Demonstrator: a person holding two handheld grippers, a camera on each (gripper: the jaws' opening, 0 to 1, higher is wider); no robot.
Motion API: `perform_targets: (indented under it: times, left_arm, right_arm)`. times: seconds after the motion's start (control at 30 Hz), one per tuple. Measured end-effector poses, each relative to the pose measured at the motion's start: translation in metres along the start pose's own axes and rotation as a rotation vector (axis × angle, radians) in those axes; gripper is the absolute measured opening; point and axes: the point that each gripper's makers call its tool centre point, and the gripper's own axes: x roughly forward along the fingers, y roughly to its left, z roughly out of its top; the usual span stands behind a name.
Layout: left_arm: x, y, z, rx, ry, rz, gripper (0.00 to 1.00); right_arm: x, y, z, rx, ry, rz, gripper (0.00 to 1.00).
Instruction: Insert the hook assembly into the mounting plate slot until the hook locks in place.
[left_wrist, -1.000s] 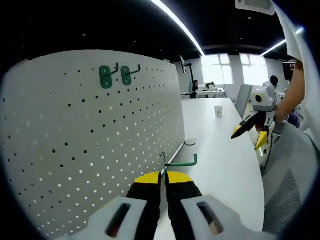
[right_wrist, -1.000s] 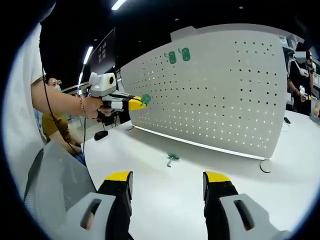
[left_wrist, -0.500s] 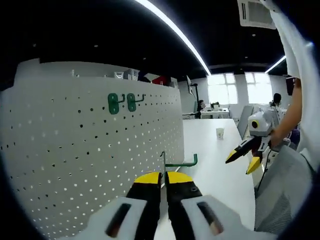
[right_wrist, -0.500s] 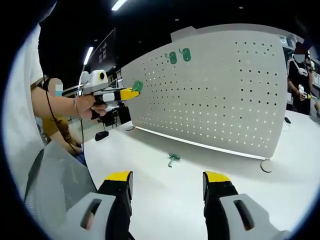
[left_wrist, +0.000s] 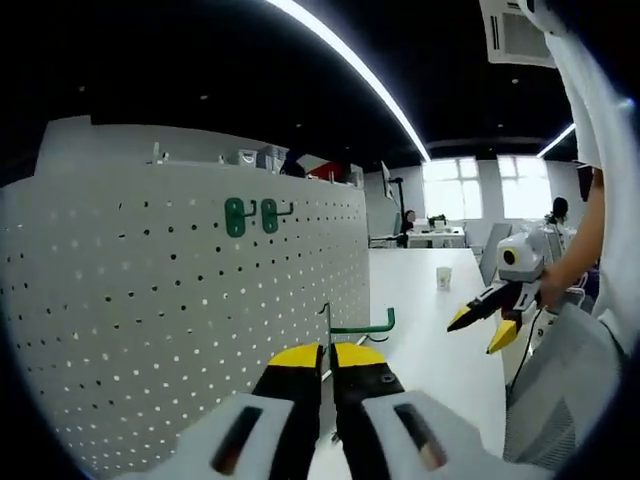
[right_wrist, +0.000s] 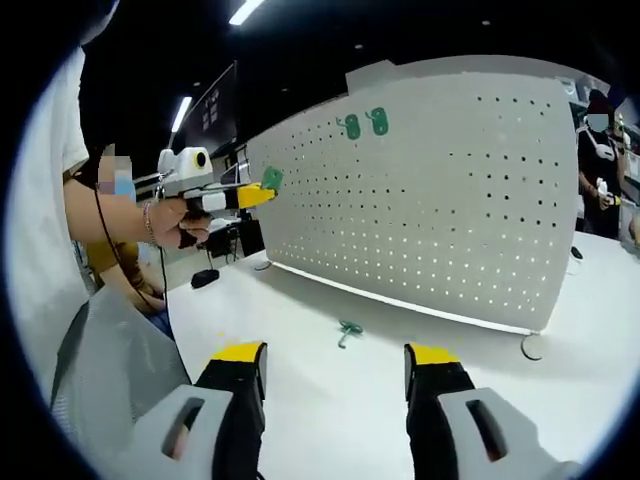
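Left gripper view: a green hook (left_wrist: 352, 325) is pinched between the closed jaws of the left gripper (left_wrist: 327, 356), just beside the white pegboard (left_wrist: 150, 300) (two hooks (left_wrist: 248, 214) are hung high on it).

Right gripper view: the right gripper (right_wrist: 335, 362) is held wide open, empty, above the table (right_wrist: 330, 400); a loose hook (right_wrist: 347, 331) is seen beyond the jaws.

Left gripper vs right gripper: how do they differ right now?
The left gripper has its fingers shut on a green hook, held up near the pegboard; the right gripper has its fingers wide apart and holds nothing. The left is raised toward the pegboard, the right sits low over the table. Both have yellow-tipped black fingers.
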Motion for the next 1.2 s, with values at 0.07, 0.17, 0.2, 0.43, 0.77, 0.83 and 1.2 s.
perform_targets:
  times: [0.07,0.17,0.2,0.43,0.77,0.83,1.2]
  left_arm:
    - [-0.001,0.0,0.001,-0.015,-0.004,0.003,0.03]
    - [-0.002,0.001,0.0,-0.012,-0.001,0.008,0.03]
    - [-0.002,0.001,-0.001,-0.016,-0.003,0.01,0.03]
    - [-0.003,-0.002,-0.001,-0.019,0.002,0.012,0.03]
    - [-0.003,-0.005,-0.005,-0.035,0.0,0.018,0.03]
    - [-0.003,-0.007,-0.005,-0.039,0.0,0.019,0.03]
    - [-0.005,-0.007,-0.003,-0.051,-0.011,0.04,0.03]
  right_arm:
    - [0.0,0.002,0.011,-0.007,-0.033,0.001,0.54]
    - [0.003,0.01,0.032,-0.037,-0.077,0.009,0.54]
    - [0.004,0.011,0.037,-0.039,-0.094,0.009,0.53]
    - [0.013,0.023,0.057,-0.048,-0.145,0.043,0.52]
    - [0.035,0.034,0.073,-0.043,-0.178,0.081,0.51]
    - [0.042,0.038,0.076,-0.042,-0.185,0.094,0.5]
    - [0.073,0.06,0.092,-0.042,-0.215,0.161,0.47]
